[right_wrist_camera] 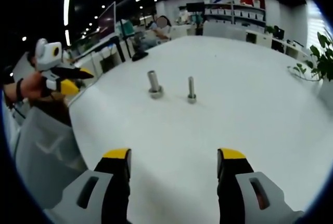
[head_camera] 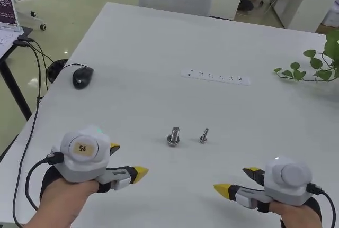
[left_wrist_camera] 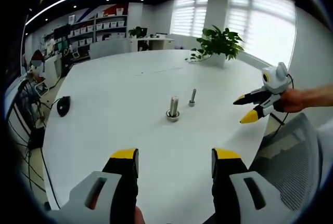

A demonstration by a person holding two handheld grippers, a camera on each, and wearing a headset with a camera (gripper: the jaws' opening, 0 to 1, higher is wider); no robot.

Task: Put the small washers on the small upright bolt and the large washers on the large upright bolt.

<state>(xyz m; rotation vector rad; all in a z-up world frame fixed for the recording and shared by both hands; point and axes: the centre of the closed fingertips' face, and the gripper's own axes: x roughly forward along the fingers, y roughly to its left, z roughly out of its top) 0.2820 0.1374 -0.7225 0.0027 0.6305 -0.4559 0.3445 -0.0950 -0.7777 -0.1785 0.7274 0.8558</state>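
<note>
Left gripper [head_camera: 128,159] and right gripper [head_camera: 234,180] hover over the near part of the table [head_camera: 159,53], both with jaws spread wide and holding nothing. Beyond them, mid-table, the large bolt [head_camera: 174,136] stands upright. The small bolt [head_camera: 204,135] stands near its right, not touching.

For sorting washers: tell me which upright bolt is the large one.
The large bolt, left one in the head view: thicker and taller than the small bolt at its right.
</note>
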